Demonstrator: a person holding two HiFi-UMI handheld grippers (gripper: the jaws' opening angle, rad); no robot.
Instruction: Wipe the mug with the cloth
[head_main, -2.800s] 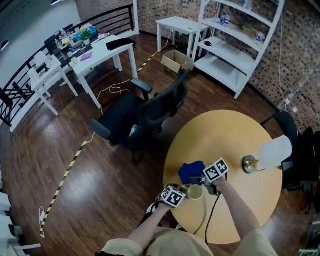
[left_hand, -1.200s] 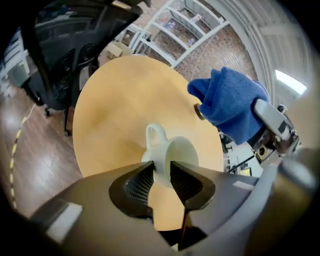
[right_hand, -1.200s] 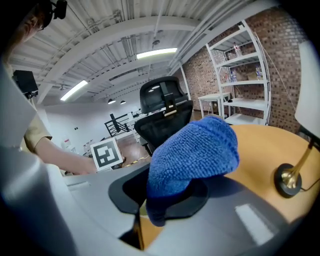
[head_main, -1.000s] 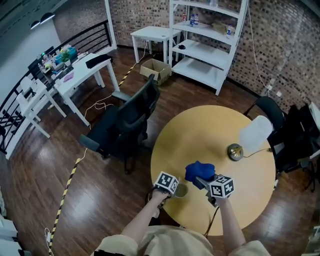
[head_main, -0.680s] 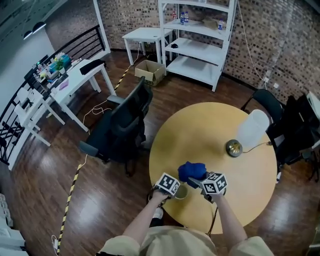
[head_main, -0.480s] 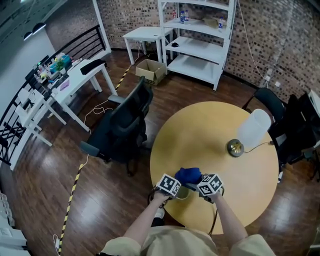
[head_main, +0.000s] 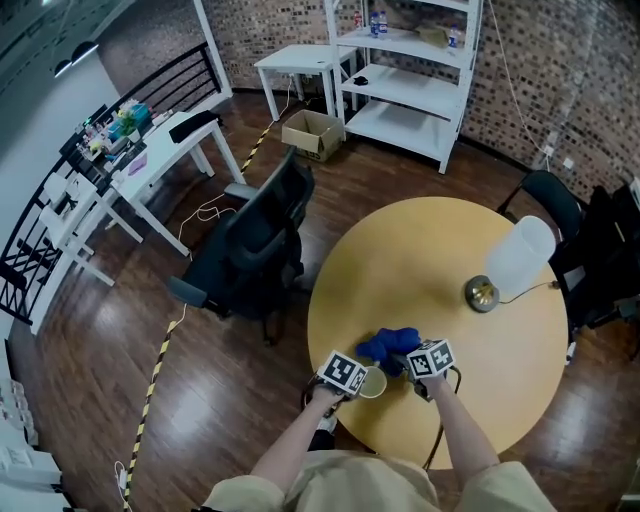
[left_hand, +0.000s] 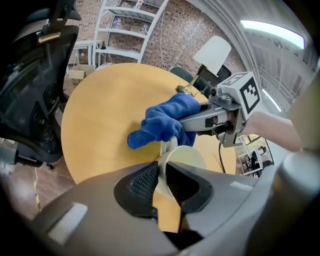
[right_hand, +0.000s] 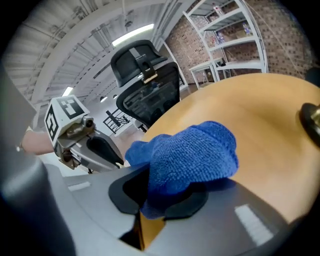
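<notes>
the round wooden table (head_main: 440, 270) fills the middle of the floor, and everything else sits around it. past its far edge a white shelf unit (head_main: 420, 90) stands against the brick wall. a black office chair (head_main: 250, 250) is parked just off the table's left side, and further out that way is a white desk (head_main: 165, 150) crowded with small things. on the table's right part stands a lamp (head_main: 515, 262) with a brass foot and a white shade. a cardboard box (head_main: 318, 130) lies on the floor between the table and the shelf unit. at the table's near edge the person leans in with both arms. the right gripper (right_hand: 150, 190) is clamped on a bunched blue cloth (head_main: 392, 345), a fold of it pinched between the pads and the rest bulging out ahead of the jaws. the left gripper (left_hand: 161, 175) is closed tight on the wall of a pale yellow mug (head_main: 372, 381), one pad inside the rim and one outside. the mug is right at the table's near edge, its mouth tipped towards the person. the cloth lies against the mug's far side, over the handle, on the side towards the table's middle.
</notes>
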